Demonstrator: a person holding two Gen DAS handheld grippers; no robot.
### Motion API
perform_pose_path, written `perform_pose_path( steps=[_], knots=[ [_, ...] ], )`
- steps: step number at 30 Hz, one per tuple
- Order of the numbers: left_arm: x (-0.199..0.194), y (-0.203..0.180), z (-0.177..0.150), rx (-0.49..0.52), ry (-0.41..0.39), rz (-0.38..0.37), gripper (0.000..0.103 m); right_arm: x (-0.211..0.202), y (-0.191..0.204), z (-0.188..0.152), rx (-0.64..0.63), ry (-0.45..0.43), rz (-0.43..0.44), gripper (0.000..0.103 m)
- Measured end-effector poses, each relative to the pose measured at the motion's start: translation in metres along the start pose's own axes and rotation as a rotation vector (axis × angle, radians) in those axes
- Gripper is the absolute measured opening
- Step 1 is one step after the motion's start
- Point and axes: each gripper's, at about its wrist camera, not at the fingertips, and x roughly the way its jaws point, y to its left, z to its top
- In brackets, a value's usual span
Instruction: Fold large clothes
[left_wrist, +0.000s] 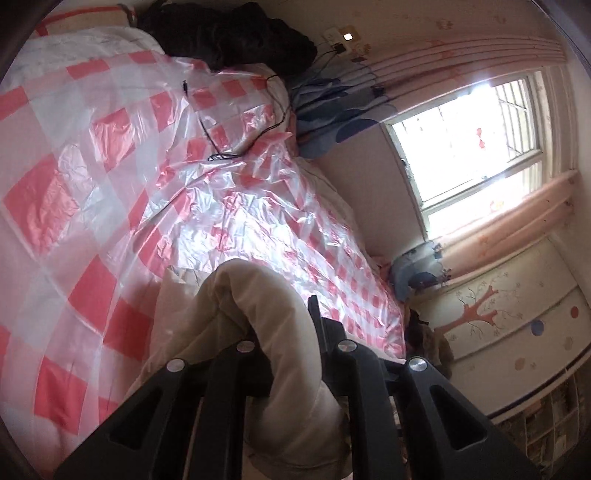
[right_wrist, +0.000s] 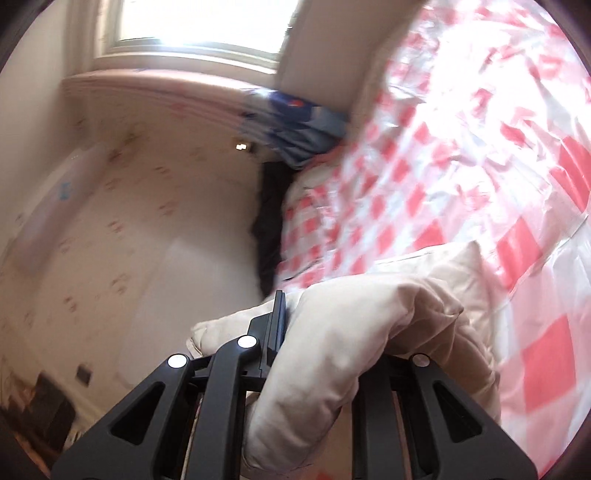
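A puffy cream garment (left_wrist: 258, 317) hangs bunched above a bed covered with a red-and-white checked plastic sheet (left_wrist: 110, 177). My left gripper (left_wrist: 280, 328) is shut on a thick fold of it. One black finger (left_wrist: 314, 317) shows beside the cloth and the other is buried under it. In the blurred right wrist view the same cream garment (right_wrist: 354, 332) drapes over my right gripper (right_wrist: 332, 328), which is shut on it. Its left finger (right_wrist: 279, 321) presses the fabric and the right finger is covered. The checked sheet (right_wrist: 461, 166) lies behind.
A black heap of clothing (left_wrist: 229, 33) sits at the bed's far end, and a thin black cable (left_wrist: 236, 147) lies on the sheet. A bright window (left_wrist: 469, 140) with pink curtains (left_wrist: 509, 221), blue fabric (left_wrist: 332, 118) and a cabinet with a tree decoration (left_wrist: 498, 325) border the bed.
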Motion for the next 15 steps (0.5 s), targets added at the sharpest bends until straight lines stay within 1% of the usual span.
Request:
perform_pose_path(
  steps=[3, 5, 6, 8, 9, 10, 11, 12, 13, 14, 15],
  knots=[
    [0.049, 0.026, 0.006, -0.024, 0.015, 0.120, 0.013, 0.038, -0.045, 0.013, 0.075, 0.009, -0.123, 0.014],
    [0.076, 0.045, 0.004, -0.027, 0.041, 0.195, 0.014, 0.057, -0.072, 0.016, 0.113, 0.035, -0.191, 0.014],
    [0.088, 0.056, 0.003, -0.039, 0.053, 0.225, 0.016, 0.064, -0.084, 0.017, 0.141, 0.052, -0.212, 0.015],
    [0.103, 0.071, 0.001, -0.065, 0.079, 0.244, 0.016, 0.069, -0.094, 0.019, 0.167, 0.067, -0.213, 0.018],
    [0.105, 0.075, 0.001, -0.079, 0.086, 0.242, 0.017, 0.069, -0.093, 0.021, 0.176, 0.076, -0.206, 0.024],
    [0.104, 0.076, 0.003, -0.091, 0.089, 0.229, 0.021, 0.068, -0.092, 0.023, 0.184, 0.081, -0.193, 0.038],
    [0.100, 0.074, 0.005, -0.107, 0.095, 0.196, 0.031, 0.065, -0.087, 0.024, 0.187, 0.080, -0.171, 0.046],
    [0.092, 0.071, 0.006, -0.125, 0.098, 0.161, 0.037, 0.060, -0.081, 0.024, 0.186, 0.074, -0.146, 0.062],
    [0.082, 0.066, 0.008, -0.150, 0.090, 0.119, 0.050, 0.051, -0.072, 0.021, 0.179, 0.053, -0.129, 0.085],
    [0.070, 0.060, 0.011, -0.167, 0.066, 0.077, 0.065, 0.039, -0.061, 0.018, 0.158, 0.017, -0.125, 0.093],
    [0.055, 0.052, 0.014, -0.175, 0.022, 0.034, 0.072, 0.029, -0.048, 0.014, 0.122, -0.012, -0.133, 0.096]
  ],
)
